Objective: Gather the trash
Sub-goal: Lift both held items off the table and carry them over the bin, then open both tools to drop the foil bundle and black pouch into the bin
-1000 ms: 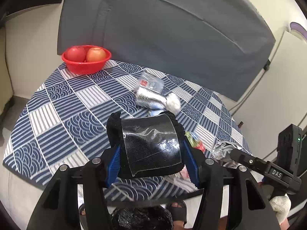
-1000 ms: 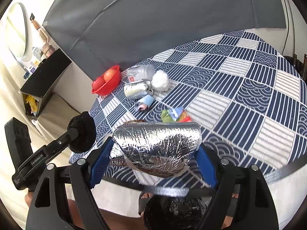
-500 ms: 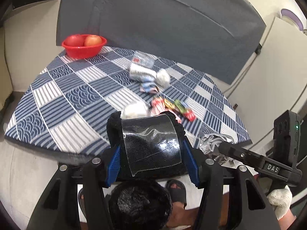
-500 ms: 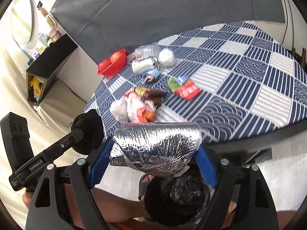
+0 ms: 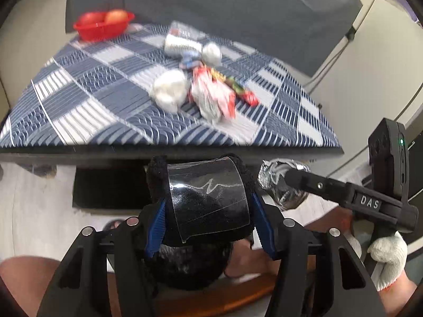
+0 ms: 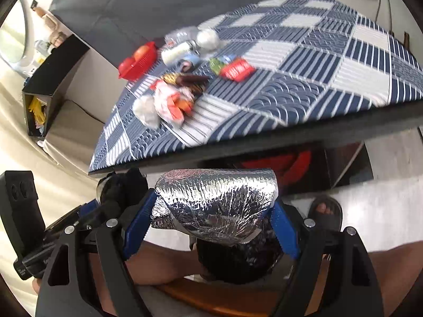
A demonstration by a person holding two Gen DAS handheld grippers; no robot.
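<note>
My left gripper (image 5: 207, 206) is shut on a black sponge pad wrapped in clear film (image 5: 208, 198), held below the table's front edge. My right gripper (image 6: 214, 211) is shut on a silver foil-wrapped pad (image 6: 215, 203), also below the table edge. The foil pad shows in the left wrist view (image 5: 280, 182) as well. A black-lined trash bin (image 5: 185, 266) sits under both grippers (image 6: 238, 261). On the blue patterned tablecloth (image 5: 87, 92) lie pieces of trash: a white paper ball (image 5: 169, 89), a crumpled red-white wrapper (image 5: 214, 97), a red snack packet (image 6: 236, 70), a foil roll (image 5: 179, 46).
A red basket with apples (image 5: 103, 25) stands at the table's far left corner. A grey backdrop (image 5: 211, 8) rises behind the table. A black shelf box (image 6: 50, 84) stands to the left. The person's sandalled foot (image 6: 323, 212) is on the floor beside the bin.
Both grippers dropped from above the tabletop to below its front edge, still holding their pads. The trash bin is now closer beneath them.
</note>
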